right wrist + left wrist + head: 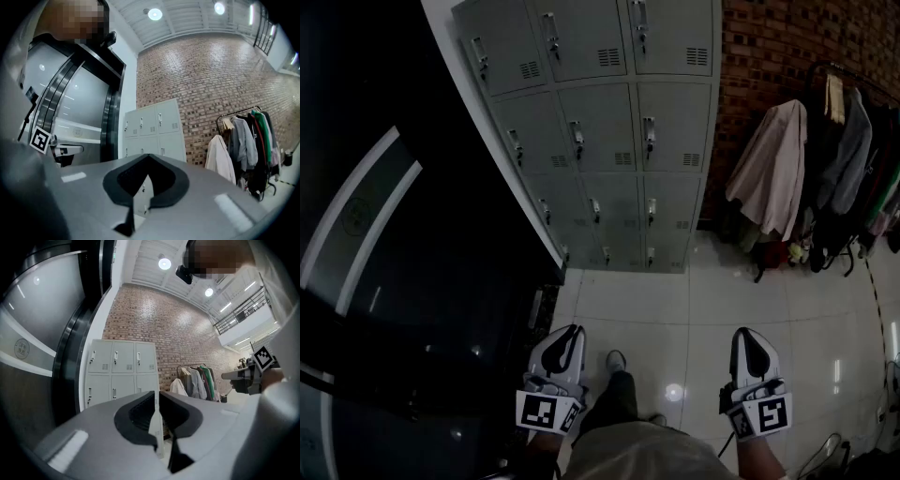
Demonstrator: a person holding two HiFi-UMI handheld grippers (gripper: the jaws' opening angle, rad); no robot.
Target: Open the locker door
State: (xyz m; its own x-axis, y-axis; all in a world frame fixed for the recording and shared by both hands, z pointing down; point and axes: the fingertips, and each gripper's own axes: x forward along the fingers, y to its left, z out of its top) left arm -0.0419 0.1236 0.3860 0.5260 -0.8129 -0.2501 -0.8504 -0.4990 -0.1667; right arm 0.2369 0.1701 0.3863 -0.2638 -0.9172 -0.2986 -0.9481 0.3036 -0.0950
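A bank of grey lockers stands ahead against the wall, every door closed, each with a small latch handle. The lockers also show in the left gripper view and the right gripper view, some way off. My left gripper is held low over the floor, far short of the lockers; its jaws stand a narrow slit apart with nothing between them. My right gripper hangs level beside it, also far from the lockers, its tips meeting and empty.
A dark glass wall runs along the left up to the lockers. A clothes rack with coats stands to the right against the brick wall. Pale glossy floor tiles lie between me and the lockers. My shoe shows below.
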